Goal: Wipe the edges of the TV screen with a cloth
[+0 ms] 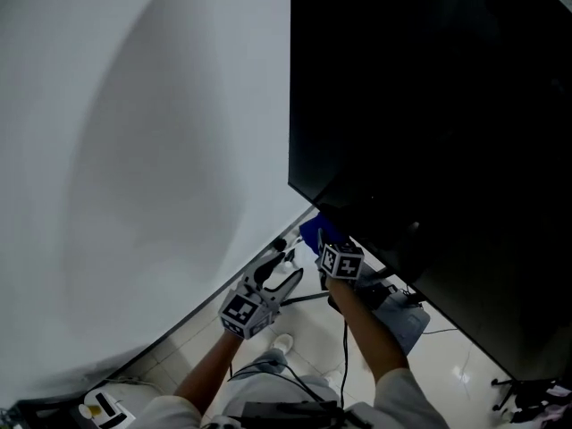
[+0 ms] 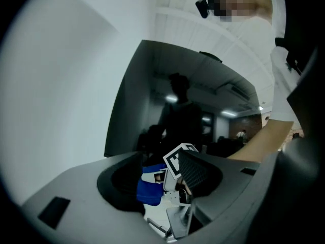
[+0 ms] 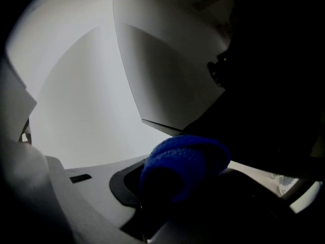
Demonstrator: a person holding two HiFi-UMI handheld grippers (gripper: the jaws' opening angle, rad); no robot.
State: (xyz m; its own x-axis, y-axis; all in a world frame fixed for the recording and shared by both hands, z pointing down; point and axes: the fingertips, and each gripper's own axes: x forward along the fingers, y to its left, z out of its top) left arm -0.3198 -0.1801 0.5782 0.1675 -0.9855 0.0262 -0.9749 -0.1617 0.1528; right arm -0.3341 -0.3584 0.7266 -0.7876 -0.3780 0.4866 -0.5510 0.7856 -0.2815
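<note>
The big black TV screen (image 1: 429, 132) fills the right of the head view, its lower-left corner close to the white wall. My right gripper (image 1: 318, 238) is shut on a blue cloth (image 1: 313, 231) and holds it up against the TV's bottom edge near that corner. The right gripper view shows the cloth (image 3: 185, 161) bunched between the jaws, just under the TV's edge (image 3: 160, 125). My left gripper (image 1: 290, 259) hangs open and empty just left of and below the right one. From the left gripper view I see the cloth (image 2: 150, 189) and the right gripper's marker cube (image 2: 176, 161).
A white wall (image 1: 134, 150) runs along the left, close to the TV's side edge. Below are pale floor tiles (image 1: 313, 338) with black cables (image 1: 345, 347), a white shoe (image 1: 282, 341), and a dark stand foot (image 1: 527, 390) at bottom right.
</note>
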